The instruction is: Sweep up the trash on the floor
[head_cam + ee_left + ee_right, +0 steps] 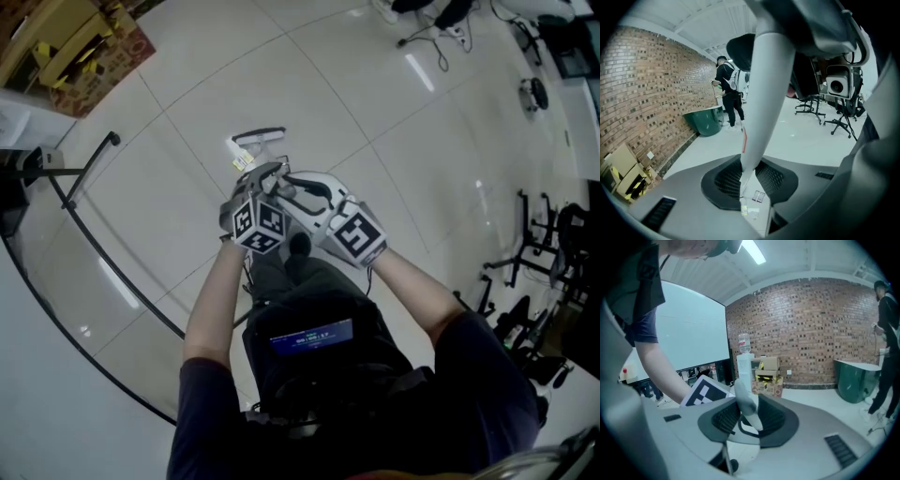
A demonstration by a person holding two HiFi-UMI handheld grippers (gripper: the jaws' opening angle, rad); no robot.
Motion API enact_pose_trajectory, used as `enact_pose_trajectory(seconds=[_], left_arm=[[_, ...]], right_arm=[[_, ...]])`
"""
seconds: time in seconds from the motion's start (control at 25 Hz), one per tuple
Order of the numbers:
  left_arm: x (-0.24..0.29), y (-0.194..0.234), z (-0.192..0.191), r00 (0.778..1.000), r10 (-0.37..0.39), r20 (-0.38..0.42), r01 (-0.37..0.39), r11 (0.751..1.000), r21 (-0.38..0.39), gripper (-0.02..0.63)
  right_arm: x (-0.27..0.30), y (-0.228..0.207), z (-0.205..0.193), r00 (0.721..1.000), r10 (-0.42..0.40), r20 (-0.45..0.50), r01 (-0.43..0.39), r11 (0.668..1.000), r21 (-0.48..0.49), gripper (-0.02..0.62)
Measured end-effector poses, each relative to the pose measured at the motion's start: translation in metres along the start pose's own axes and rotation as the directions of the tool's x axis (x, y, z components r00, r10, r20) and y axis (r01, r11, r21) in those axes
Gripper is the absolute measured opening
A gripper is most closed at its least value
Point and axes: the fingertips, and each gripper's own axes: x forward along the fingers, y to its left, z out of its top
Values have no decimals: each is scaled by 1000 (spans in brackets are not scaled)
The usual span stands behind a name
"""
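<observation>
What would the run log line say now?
left gripper: shut on broom handle | right gripper: shut on broom handle | trash scraps: on floor

Your left gripper (749, 180) is grey with black ribbed pads (726, 181), and the pole (764, 108) between them is white with a thin red stripe. Far beyond it, the brick wall (642, 89) is red-brown with pale mortar and the bin (704, 121) is dark green. Your right gripper (749, 416) is the same grey and black — the handle (744, 399) in it is white, shading to grey. Both marker cubes (260, 225) bear black squares on white. Below them, the floor (394, 122) is glossy white tile with thin grey seams — your sleeves (202, 412) are navy.
</observation>
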Motion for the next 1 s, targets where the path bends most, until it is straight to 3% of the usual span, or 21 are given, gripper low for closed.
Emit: enact_pose_trajectory(seconds=[0.16,0.36,0.56,0.64,0.76,0.88,1.0], left_arm=[[14,51,31,999,-1,32,-1,998,58,83],[1,104,82,994,-21,105,8,993,120,82],[-59,113,138,976,-13,218,-4,997,77,81],[-89,119,162,962,17,272,-23,1000,16,83],[-131,123,193,949,46,313,-31,998,-52,82],[-162,107,210,947,33,319,-16,998,-55,82],[-182,80,220,945,14,328,5,998,-55,81]], right_arm=[[21,-49,42,994,-79,76,85,994,-71,118],[33,-81,113,978,-93,185,119,984,-136,114],[0,-58,174,948,0,318,37,993,-109,139],[-17,-55,185,942,25,336,2,997,-80,205],[-40,-55,178,954,71,292,-42,994,-104,249],[-45,-47,148,972,148,181,-127,984,-121,286],[-38,-23,123,967,238,92,-222,963,-155,298]])
